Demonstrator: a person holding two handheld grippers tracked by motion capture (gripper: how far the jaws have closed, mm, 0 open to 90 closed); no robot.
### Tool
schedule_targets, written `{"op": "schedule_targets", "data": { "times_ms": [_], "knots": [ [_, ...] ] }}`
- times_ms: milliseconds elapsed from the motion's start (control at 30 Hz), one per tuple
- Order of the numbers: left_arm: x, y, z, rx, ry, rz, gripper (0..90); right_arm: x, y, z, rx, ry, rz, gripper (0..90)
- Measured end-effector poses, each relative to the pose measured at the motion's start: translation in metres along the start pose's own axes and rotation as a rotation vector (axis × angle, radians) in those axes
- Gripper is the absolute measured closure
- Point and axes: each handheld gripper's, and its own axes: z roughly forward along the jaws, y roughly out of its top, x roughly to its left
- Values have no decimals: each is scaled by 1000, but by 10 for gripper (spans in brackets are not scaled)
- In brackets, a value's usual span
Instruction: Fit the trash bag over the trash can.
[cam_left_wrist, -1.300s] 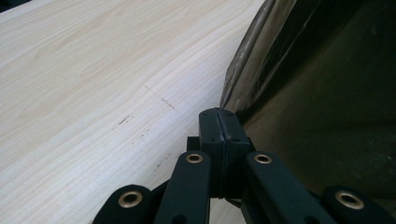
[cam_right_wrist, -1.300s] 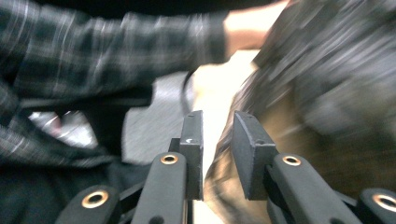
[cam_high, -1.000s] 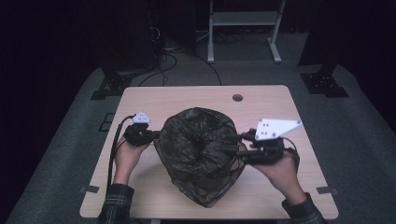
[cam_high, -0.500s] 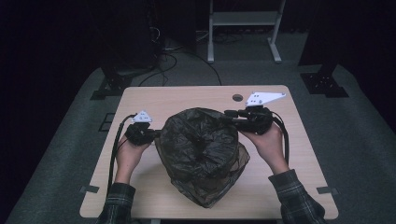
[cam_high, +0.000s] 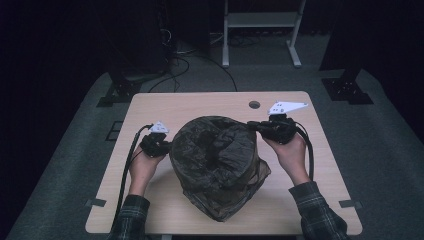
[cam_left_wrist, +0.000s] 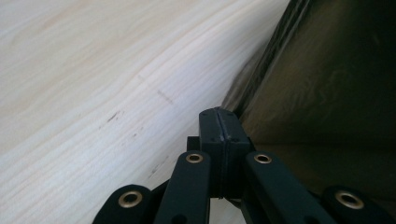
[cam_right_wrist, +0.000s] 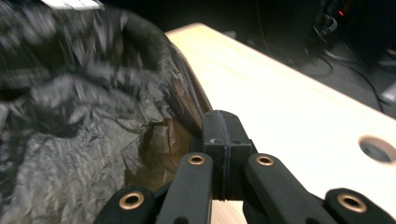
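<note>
Plastic liner (cam_high: 220, 160) looks thin, light, slippery; pinch its rim. Left gripper (cam_high: 165, 146), at nine o'clock, and right gripper (cam_high: 254, 125), at two, seem clamped on film.

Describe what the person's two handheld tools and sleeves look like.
Each tool is black, with brass-coloured rivets on its linked jaw arms. The left tool and right tool each carry a pale grey three-cornered plate on top, and a thick black cable trails back from each. The sleeves are dark plaid.

One table (cam_high: 165, 107) bears one bin lined with one black bag (cam_high: 215, 155), with two grippers beside it
</note>
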Motion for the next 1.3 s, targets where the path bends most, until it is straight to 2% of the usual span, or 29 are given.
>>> {"op": "schedule_targets", "data": {
  "times_ms": [67,133,167,200,267,367,500,567,633,733,767,833,900,1100,1300],
  "knots": [
    [1,-2,1,-8,-9,-8,898,-4,-5,2,5,7,17,900],
    [2,-2,-3,-50,-24,-12,887,-6,-7,1,1,9,25,900],
    [3,-2,-6,-57,-22,-13,834,-6,-6,-2,-18,10,23,828],
    [3,-1,-10,-68,-31,-11,812,-6,-5,-4,-30,9,29,779],
    [4,0,-18,-88,-22,-6,751,-6,0,-9,-40,6,34,684],
    [2,-1,-31,-107,-48,6,627,-3,6,-17,-55,-8,23,558],
    [-4,-9,-46,-83,-69,37,416,3,14,-28,-74,11,6,414],
    [-8,-15,-52,-65,-63,59,350,8,19,-32,-84,37,-13,363],
    [-15,-24,-58,-63,-83,64,245,13,23,-35,-91,77,-33,330],
    [-27,-38,-61,-44,-97,87,166,22,28,-38,-96,122,-57,261],
    [-31,-41,-60,-34,-96,89,111,26,31,-38,-89,132,-62,224],
    [-39,-49,-59,-25,-105,99,83,30,34,-37,-75,161,-76,175],
    [-47,-56,-57,-7,-105,103,5,35,38,-35,-54,179,-94,134],
    [-69,-76,-51,14,-122,126,0,48,46,-29,-22,220,-150,106],
    [-80,-91,-44,11,-126,134,0,60,48,-17,49,296,-207,95]
  ]
}}
